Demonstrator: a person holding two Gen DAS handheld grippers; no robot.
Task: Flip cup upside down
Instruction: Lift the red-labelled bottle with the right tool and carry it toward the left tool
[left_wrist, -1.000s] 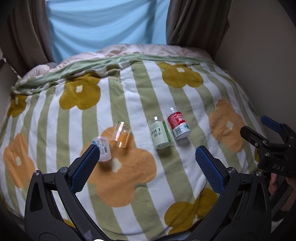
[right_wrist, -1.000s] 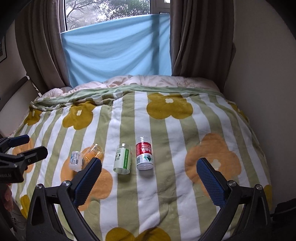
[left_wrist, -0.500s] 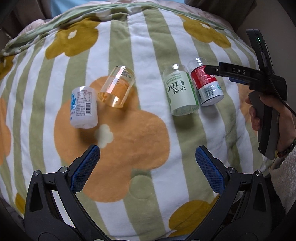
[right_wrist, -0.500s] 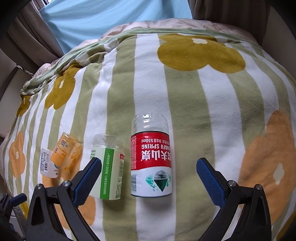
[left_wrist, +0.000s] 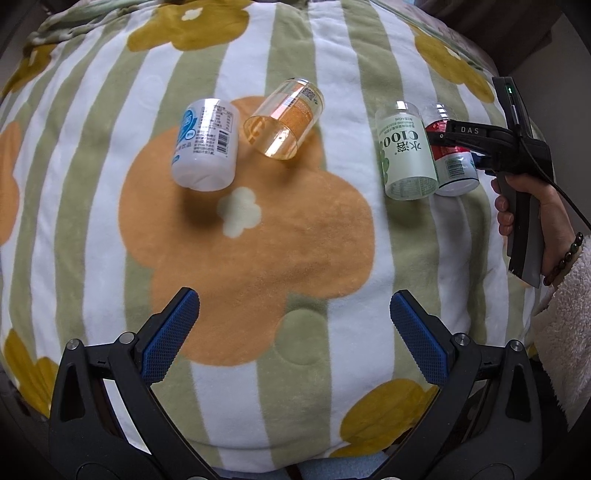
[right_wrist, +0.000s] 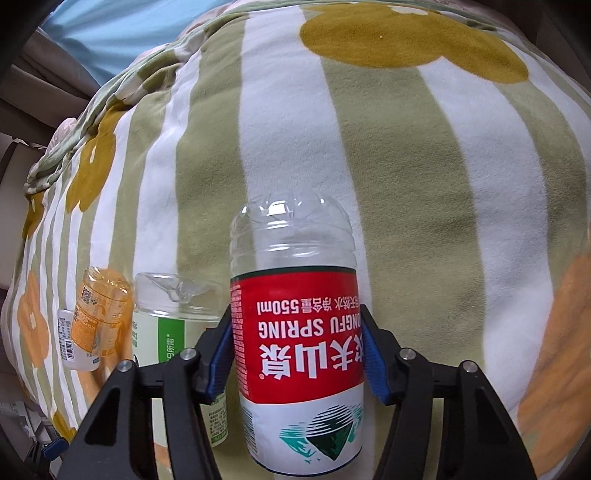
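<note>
Right claw (right_wrist: 297, 350) clenched on red-label cup (right_wrist: 295, 339), lying on its side near the bed's (left_wrist: 258, 258) right edge. Left claw (left_wrist: 291, 325) released, idle. Grasp done; lifting and flipping left.

Red-labelled cup (right_wrist: 299, 354), green-striped flowered blanket (right_wrist: 424, 184).

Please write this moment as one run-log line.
right hand-held gripper: shut on red-label cup | left hand-held gripper: open, holding nothing | cup: lying on blanket, not flipped | three other cups untouched
</note>
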